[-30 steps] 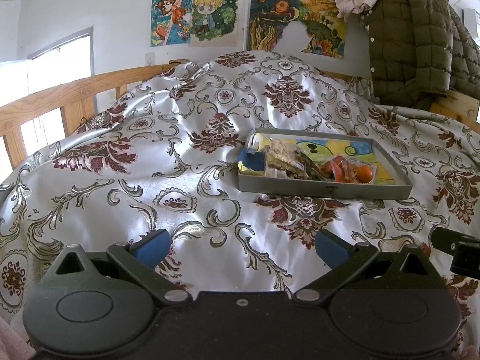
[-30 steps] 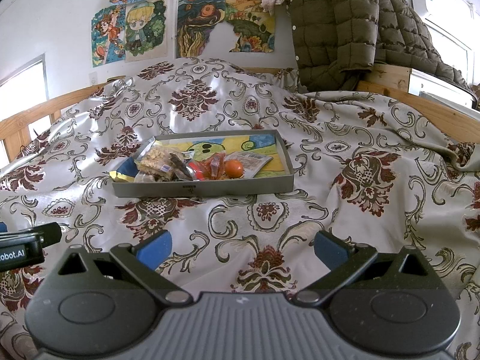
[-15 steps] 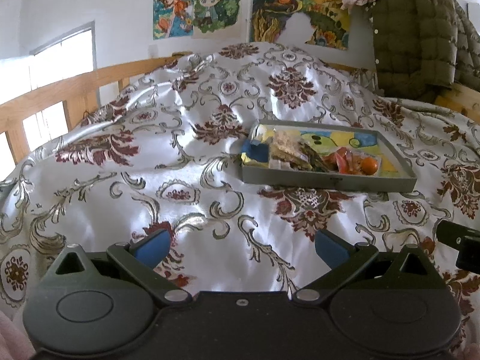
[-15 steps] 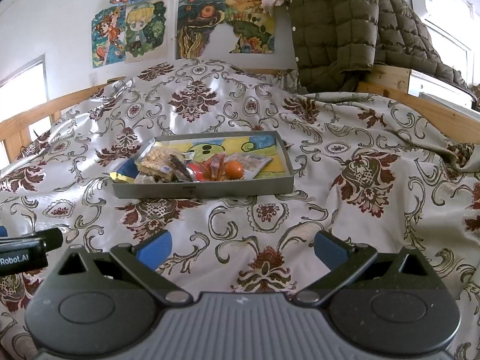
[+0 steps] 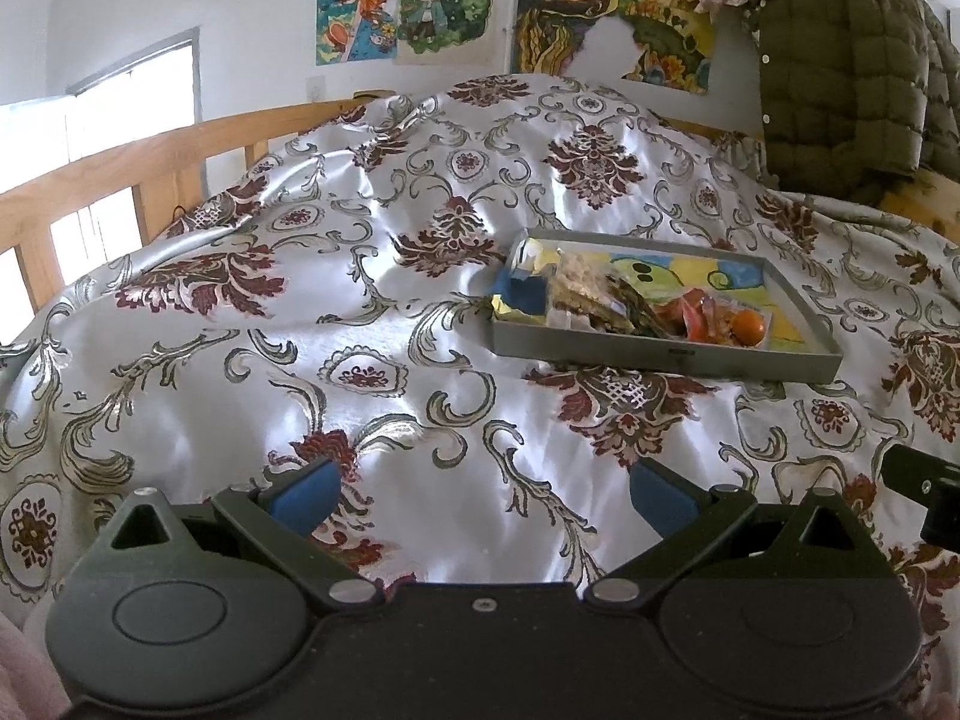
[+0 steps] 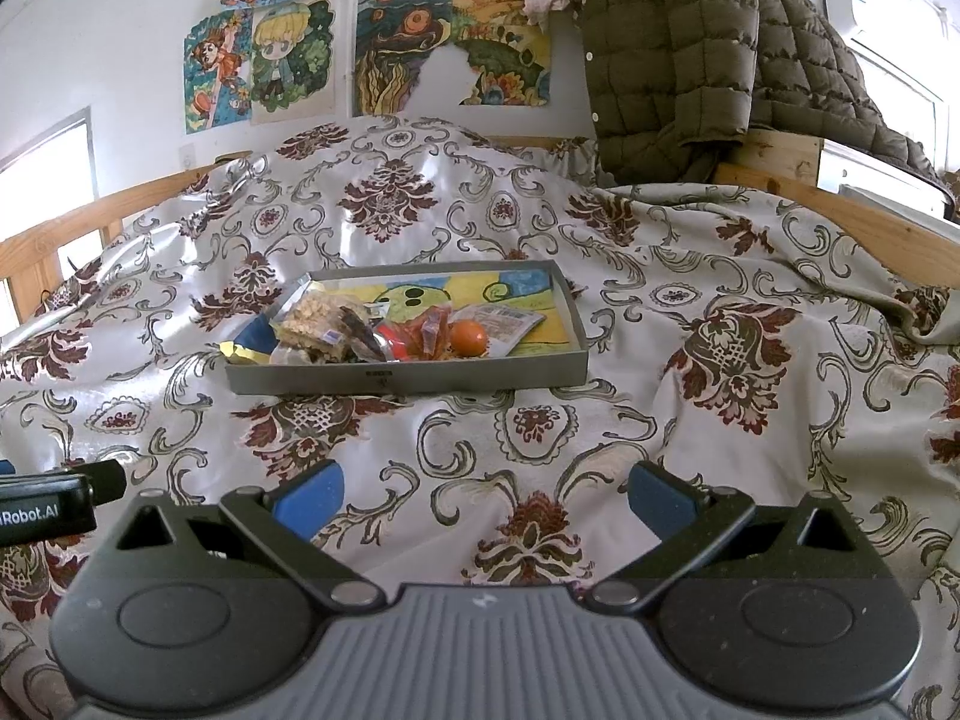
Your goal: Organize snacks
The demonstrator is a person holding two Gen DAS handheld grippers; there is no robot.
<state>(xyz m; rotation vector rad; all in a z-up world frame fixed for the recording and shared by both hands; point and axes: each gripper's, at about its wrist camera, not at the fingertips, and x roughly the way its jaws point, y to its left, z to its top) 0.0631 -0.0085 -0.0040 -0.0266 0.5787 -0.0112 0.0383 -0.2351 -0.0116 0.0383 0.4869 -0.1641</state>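
Observation:
A shallow grey tray [image 5: 660,357] [image 6: 420,377] lies on the patterned bedspread and holds several snack packets and a small orange fruit [image 5: 750,325] [image 6: 468,337]. A blue and gold packet [image 5: 519,297] [image 6: 252,336] hangs over the tray's left end. A clear bag of pale puffs [image 6: 312,321] lies beside it. My left gripper [image 5: 480,495] is open and empty, well short of the tray and left of it. My right gripper [image 6: 483,495] is open and empty, short of the tray's front wall.
The white bedspread [image 5: 300,360] with dark red flowers covers the whole bed. A wooden rail [image 5: 120,162] runs along the left. An olive quilted jacket [image 6: 690,60] hangs at the back right. Cartoon posters [image 6: 384,42] are on the wall.
The left gripper has tilted down and drawn back slightly, so the tray sits higher and further right in its view. The right gripper has hardly moved. Both stay open.

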